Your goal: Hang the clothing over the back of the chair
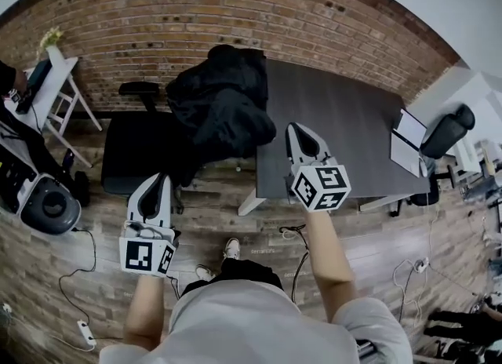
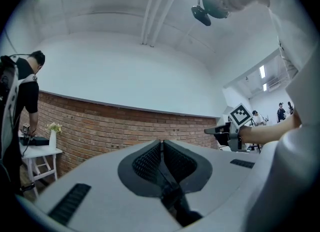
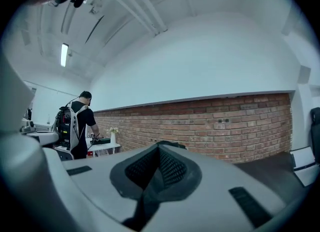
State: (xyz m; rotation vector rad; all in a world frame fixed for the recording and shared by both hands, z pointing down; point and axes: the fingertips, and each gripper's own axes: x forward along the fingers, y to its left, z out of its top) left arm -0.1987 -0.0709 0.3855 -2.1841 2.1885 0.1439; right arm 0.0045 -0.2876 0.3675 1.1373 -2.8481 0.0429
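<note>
A black jacket (image 1: 223, 107) lies draped over the back of a black office chair (image 1: 129, 151) that stands against the left end of a dark desk (image 1: 345, 119). My left gripper (image 1: 159, 176) is held below the chair seat, well short of the jacket. Its jaws are shut with nothing between them (image 2: 162, 142). My right gripper (image 1: 296, 127) hovers over the desk's left edge, just right of the jacket and apart from it. It is shut and empty too (image 3: 159, 148). Both gripper views look level at the brick wall.
A white side table (image 1: 59, 92) stands at the far left, with a person (image 2: 22, 101) beside it. A round grey device (image 1: 49, 207) and cables (image 1: 78, 276) lie on the wooden floor. A second office chair (image 1: 447, 131) and white papers (image 1: 408, 143) are at the desk's right end.
</note>
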